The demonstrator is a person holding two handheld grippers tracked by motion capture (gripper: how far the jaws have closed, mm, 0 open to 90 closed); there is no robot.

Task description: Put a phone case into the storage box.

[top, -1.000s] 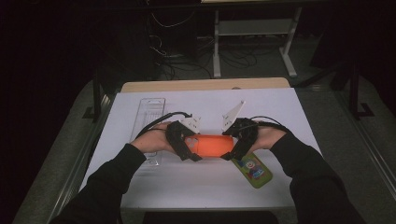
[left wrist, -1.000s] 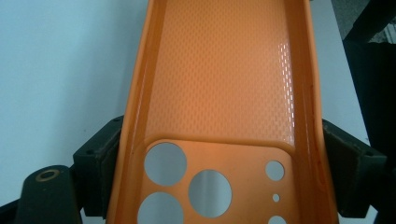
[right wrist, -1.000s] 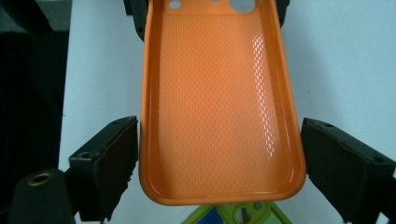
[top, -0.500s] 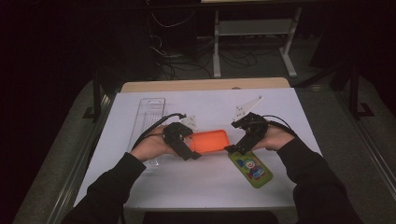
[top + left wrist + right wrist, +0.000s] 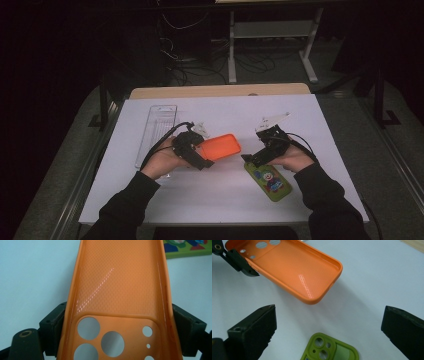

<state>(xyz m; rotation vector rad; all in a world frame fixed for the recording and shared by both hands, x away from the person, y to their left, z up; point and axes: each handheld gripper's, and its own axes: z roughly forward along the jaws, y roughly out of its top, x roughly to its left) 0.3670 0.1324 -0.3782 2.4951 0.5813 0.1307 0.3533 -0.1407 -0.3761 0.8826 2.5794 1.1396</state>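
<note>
Your left tongs [image 5: 204, 155] are clamped on the orange phone case [image 5: 220, 146], the black jaws pressing its two long side walls at the camera-hole end, as the left gripper view shows. Your right tongs [image 5: 251, 158] stand wide apart with nothing between them; they have just been opening, and their jaws frame bare desk [image 5: 310, 125] in the right gripper view.

The orange case [image 5: 297, 272] is a soft-looking, glossy shell with rounded corners and a raised rim. Its inner face [image 5: 120, 282] carries a fine dotted texture that catches the light, and one end has three large round holes with a few small ones beside them. It is held open side up, sticking out from the left tongs toward the right, its free end above the white desk.

Just below your right tongs lies a green phone case [image 5: 267, 181], flat on the desk, with a colourful printed figure and a raised camera surround [image 5: 322, 346]. It is near the orange case but apart from it.

A clear plastic tray [image 5: 156, 132] lies beyond your left hand [image 5: 162, 160].
</note>
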